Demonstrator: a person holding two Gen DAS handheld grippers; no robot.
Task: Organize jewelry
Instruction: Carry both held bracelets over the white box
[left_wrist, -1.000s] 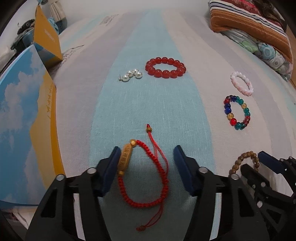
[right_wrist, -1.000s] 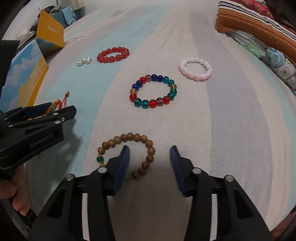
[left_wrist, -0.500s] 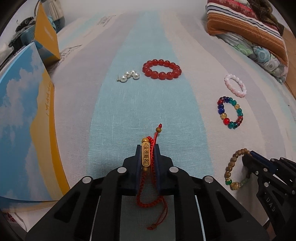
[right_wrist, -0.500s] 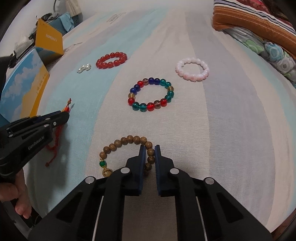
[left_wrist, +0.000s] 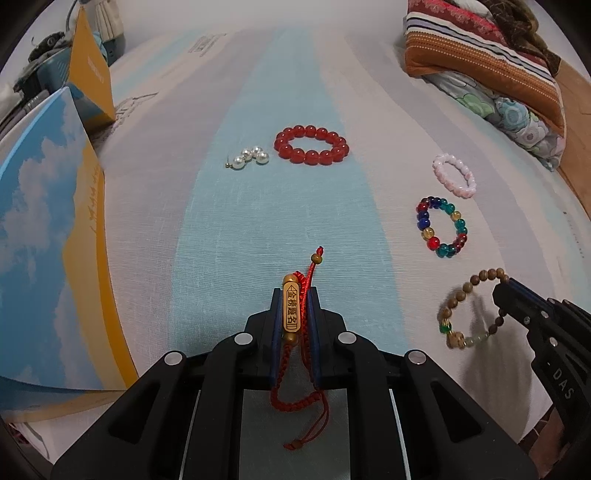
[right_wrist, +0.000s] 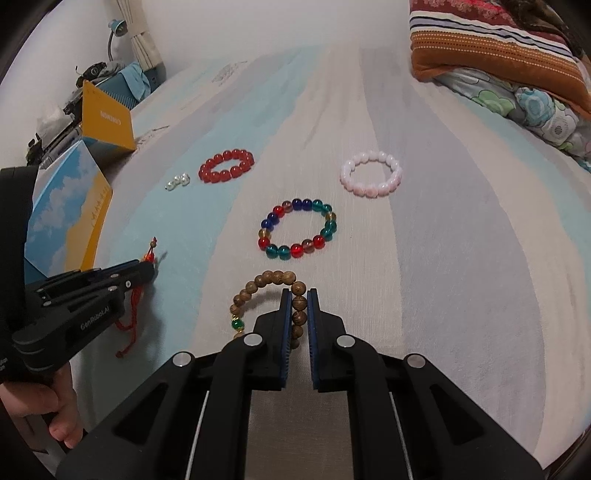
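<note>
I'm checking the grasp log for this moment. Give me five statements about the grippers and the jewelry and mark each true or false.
1. The left gripper is shut on the red cord bracelet. True.
2. The right gripper is open above the multicolour bead bracelet. False: it is shut on the wooden bead bracelet.
3. The pink bead bracelet lies untouched on the bedsheet. True.
4. The red bead bracelet lies inside the box. False: it is on the bedsheet.
5. The pearls lie beside the red bead bracelet. True.

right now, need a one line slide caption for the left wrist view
Left gripper shut on a red cord bracelet with a gold charm, above a striped bedsheet where beaded bracelets lie.
</note>
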